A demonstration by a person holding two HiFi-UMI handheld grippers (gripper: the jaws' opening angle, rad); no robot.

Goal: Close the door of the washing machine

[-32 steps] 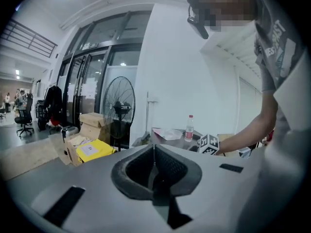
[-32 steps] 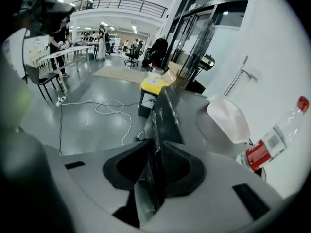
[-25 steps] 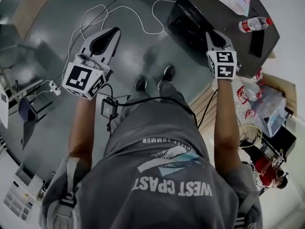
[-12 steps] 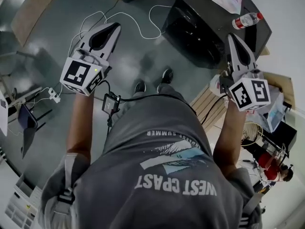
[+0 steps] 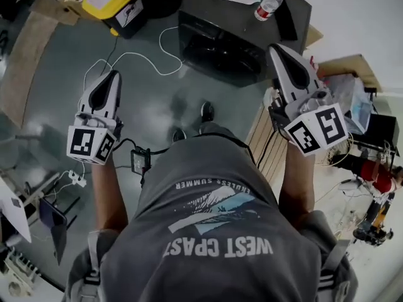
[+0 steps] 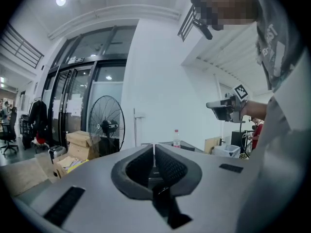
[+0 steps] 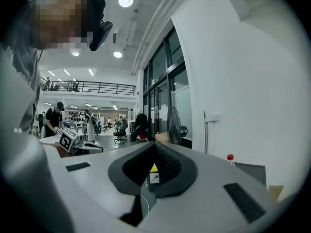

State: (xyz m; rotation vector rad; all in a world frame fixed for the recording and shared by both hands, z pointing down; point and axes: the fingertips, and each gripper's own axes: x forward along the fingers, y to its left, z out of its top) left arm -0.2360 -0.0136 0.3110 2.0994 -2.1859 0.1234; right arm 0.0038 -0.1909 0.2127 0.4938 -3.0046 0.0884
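Atop the washing machine [image 5: 220,52] lies a bottle [image 5: 269,3], above grey floor [image 5: 151,99].

The grey floor [image 5: 56,106] looked smooth and glossy, with soft reflections on it. The dark box-shaped washing machine [image 5: 220,46] had a shiny black front and a matt top. The clear plastic bottle with a red cap [image 5: 269,4] gleamed. The pale slatted wood panel [image 5: 267,137] looked bare and matt. The left tool [image 5: 111,75] and the right tool [image 5: 276,48] had smooth light-grey plastic shells and black textured pads [image 6: 170,166]. The person's grey T-shirt [image 5: 214,231] was soft printed cloth.
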